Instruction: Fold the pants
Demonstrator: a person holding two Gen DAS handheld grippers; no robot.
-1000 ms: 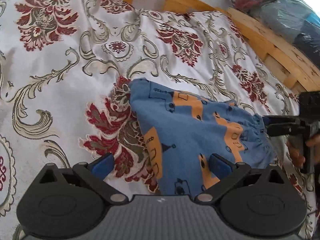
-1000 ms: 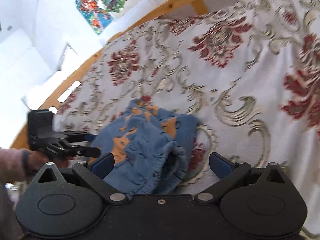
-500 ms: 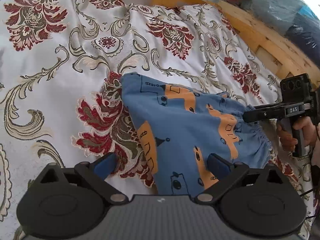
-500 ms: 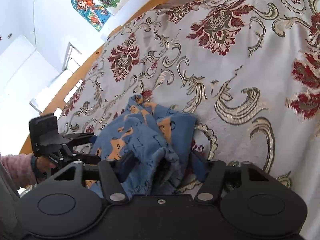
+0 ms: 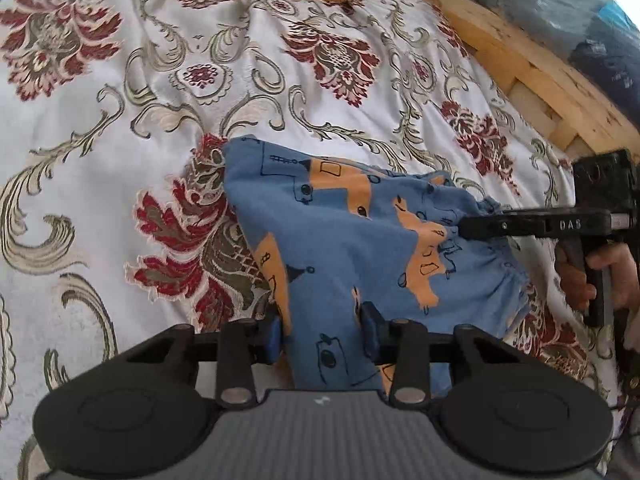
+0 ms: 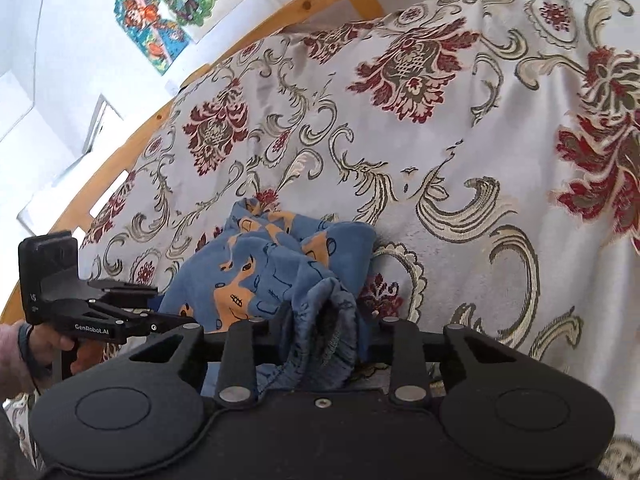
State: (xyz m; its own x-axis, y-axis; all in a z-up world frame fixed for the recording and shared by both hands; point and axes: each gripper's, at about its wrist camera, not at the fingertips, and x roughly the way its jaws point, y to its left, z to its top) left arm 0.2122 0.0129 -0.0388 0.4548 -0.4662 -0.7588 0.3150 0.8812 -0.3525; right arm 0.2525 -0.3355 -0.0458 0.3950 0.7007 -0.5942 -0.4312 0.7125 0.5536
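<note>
Both grippers clamp blue pants [image 5: 344,248] — left gripper [image 5: 322,334] "GenRobot.AI", right gripper [image 6: 324,332] "DAS"

The pants [image 5: 352,240] are lying on the bed [image 5: 120,128], occupying the lower middle of the left wrist frame. The left hand-held gripper [image 5: 322,334] is closing on their near edge at bottom centre, while the right hand-held gripper [image 5: 464,228] is pinching their right end at mid right. A wooden rail [image 5: 520,60] is running behind along the upper right.

Black left claw [image 5: 322,334], blue pads; right claw [image 6: 320,328] black; pink sleeve [image 6: 10,350].
</note>
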